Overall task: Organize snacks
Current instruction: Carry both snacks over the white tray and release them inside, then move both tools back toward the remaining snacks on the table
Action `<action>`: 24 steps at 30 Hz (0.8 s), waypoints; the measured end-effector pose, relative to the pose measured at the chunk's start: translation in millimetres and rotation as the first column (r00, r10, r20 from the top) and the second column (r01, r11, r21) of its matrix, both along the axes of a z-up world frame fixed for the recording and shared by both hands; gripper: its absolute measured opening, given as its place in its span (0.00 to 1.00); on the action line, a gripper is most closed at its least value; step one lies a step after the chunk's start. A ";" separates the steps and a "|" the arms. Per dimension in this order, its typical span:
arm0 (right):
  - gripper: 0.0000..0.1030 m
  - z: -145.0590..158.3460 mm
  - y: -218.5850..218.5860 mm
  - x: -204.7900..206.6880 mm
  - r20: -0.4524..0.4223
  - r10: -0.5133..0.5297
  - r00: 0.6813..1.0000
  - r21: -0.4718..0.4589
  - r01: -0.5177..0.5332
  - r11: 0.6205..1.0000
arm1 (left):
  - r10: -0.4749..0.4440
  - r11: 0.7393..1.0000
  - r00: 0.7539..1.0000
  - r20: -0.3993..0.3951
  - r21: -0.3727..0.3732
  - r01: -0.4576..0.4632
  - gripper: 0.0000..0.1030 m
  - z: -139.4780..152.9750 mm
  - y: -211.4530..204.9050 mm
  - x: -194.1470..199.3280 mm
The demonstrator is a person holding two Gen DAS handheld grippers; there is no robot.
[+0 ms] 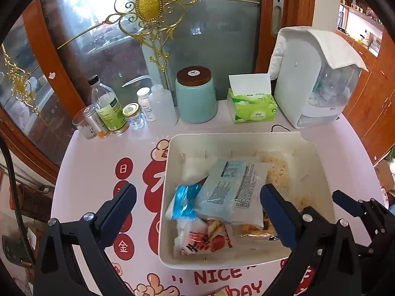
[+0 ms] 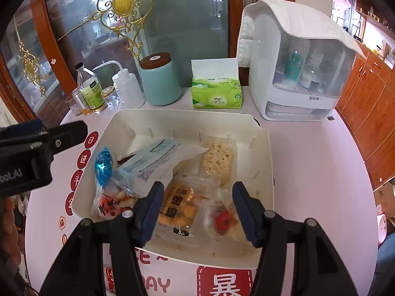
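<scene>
Both your grippers hang over the white bin (image 2: 261, 157) in mid-frame, nothing pinched: the left gripper (image 1: 197, 209) is spread wide, the right gripper (image 2: 198, 209) about half open. In the right view the orange pack (image 2: 181, 204) sits right between the right one's jaws, just below them, long axis running up the frame, so I'd say that hand is nearer to it. I count six packs in the bin: one orange, one pale blue (image 2: 158, 162), one shiny blue (image 2: 103, 165), one red-white (image 2: 111, 204), one rice cake (image 2: 218, 160), one red candy (image 2: 223, 219).
</scene>
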State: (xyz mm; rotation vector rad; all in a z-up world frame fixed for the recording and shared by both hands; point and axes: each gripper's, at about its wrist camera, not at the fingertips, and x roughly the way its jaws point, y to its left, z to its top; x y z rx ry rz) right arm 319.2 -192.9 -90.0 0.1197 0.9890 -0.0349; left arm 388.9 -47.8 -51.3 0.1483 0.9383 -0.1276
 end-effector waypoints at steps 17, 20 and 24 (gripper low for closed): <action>0.57 21.8 5.9 -38.4 0.037 -0.007 0.999 0.018 0.006 1.000 | -0.041 0.999 0.997 0.072 0.004 0.041 0.97 31.9 13.3 -45.1; 0.57 30.2 8.5 -48.4 0.053 -0.007 0.999 0.018 0.006 1.000 | -0.059 0.998 0.994 0.088 -0.001 0.059 0.97 41.2 15.4 -58.5; 0.57 40.4 12.6 -62.9 0.073 -0.010 0.997 0.025 0.008 1.000 | -0.076 0.997 0.992 0.104 -0.006 0.077 0.97 51.0 18.8 -76.0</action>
